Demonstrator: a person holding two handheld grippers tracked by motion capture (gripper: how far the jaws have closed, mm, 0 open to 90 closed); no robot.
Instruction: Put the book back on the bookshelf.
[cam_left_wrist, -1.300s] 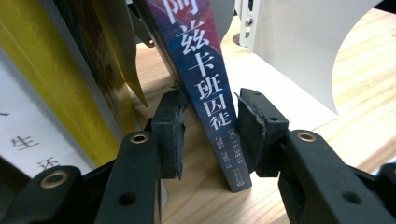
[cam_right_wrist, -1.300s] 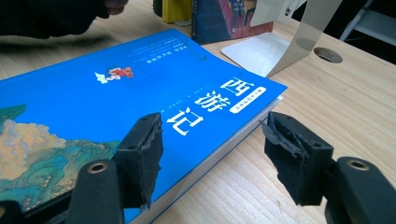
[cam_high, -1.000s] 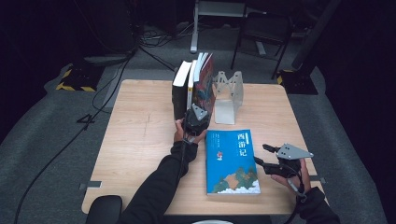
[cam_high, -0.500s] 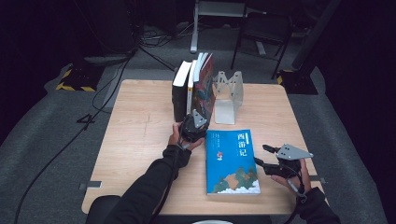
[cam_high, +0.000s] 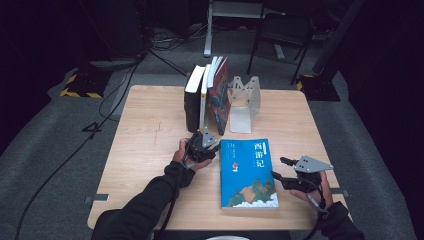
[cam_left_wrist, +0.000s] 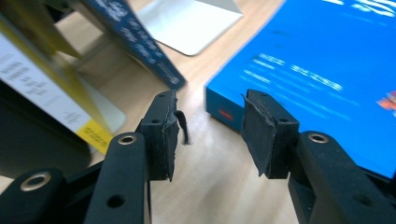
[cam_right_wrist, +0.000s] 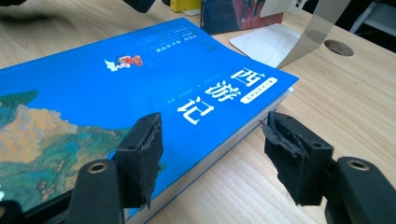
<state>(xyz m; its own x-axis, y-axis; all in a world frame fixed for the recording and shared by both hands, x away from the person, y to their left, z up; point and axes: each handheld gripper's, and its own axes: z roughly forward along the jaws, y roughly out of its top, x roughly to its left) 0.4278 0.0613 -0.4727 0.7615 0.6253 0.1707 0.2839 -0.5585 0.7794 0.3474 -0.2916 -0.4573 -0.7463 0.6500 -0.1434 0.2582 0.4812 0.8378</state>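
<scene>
A blue book (cam_high: 248, 172) with a painted landscape cover lies flat on the wooden table (cam_high: 145, 130). My left gripper (cam_high: 201, 136) hovers just off its far left corner, short of three upright books (cam_high: 205, 95). In the left gripper view the left gripper (cam_left_wrist: 208, 105) is open. Its jaws have just been opening, with bare tabletop between them and the blue book's corner (cam_left_wrist: 317, 60) just ahead. My right gripper (cam_high: 278, 168) is open at the book's right edge. In the right gripper view the right gripper (cam_right_wrist: 214, 123) has one jaw over the cover (cam_right_wrist: 116, 88) and the other over the table.
A pale metal bookend (cam_high: 245, 102) stands right of the upright books, its base plate (cam_left_wrist: 191, 23) flat on the table. The rightmost upright book (cam_left_wrist: 135, 37) leans over. Cables and a chair stand on the dark floor beyond the table.
My left gripper has drawn back from the upright books toward the person, and its jaws stand wider. The right gripper and the blue book have stayed put.
</scene>
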